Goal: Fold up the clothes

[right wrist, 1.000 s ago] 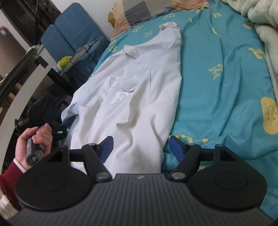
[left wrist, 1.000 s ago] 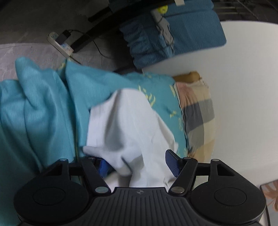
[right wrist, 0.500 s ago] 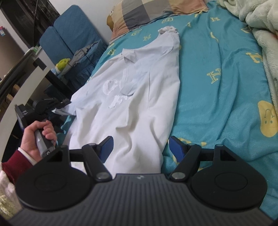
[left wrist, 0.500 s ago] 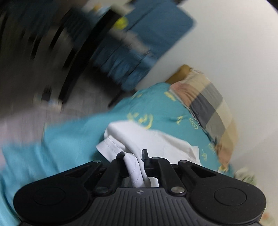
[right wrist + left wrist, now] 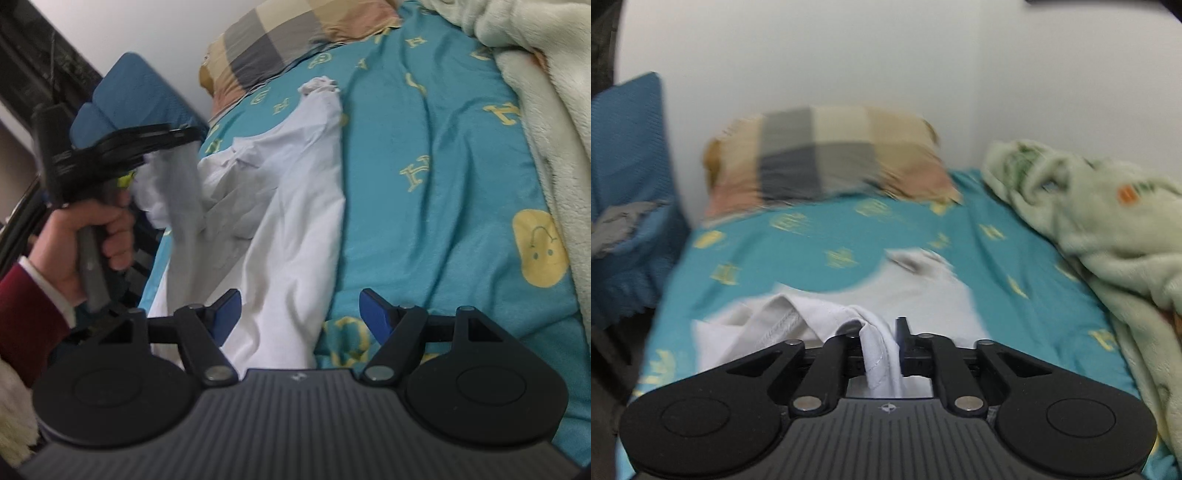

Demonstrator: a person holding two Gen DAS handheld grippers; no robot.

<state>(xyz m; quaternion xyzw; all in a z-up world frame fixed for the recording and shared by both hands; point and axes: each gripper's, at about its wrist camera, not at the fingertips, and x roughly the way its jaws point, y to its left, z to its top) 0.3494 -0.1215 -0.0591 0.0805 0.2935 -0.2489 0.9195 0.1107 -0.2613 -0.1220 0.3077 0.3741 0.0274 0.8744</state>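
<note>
White shirt (image 5: 882,354) pinched in left tool (image 5: 881,343), teal bedsheet (image 5: 812,258) beneath

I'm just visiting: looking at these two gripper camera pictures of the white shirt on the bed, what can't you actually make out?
- Left wrist view: the pillow and bedsheet lettering are smeared by motion blur.
- Left wrist view: how much shirt the left gripper pinches; its own body hides it.
- Right wrist view: the shirt's hem, covered by the right gripper.
- Right wrist view: the blanket, cut off at the edge.
</note>
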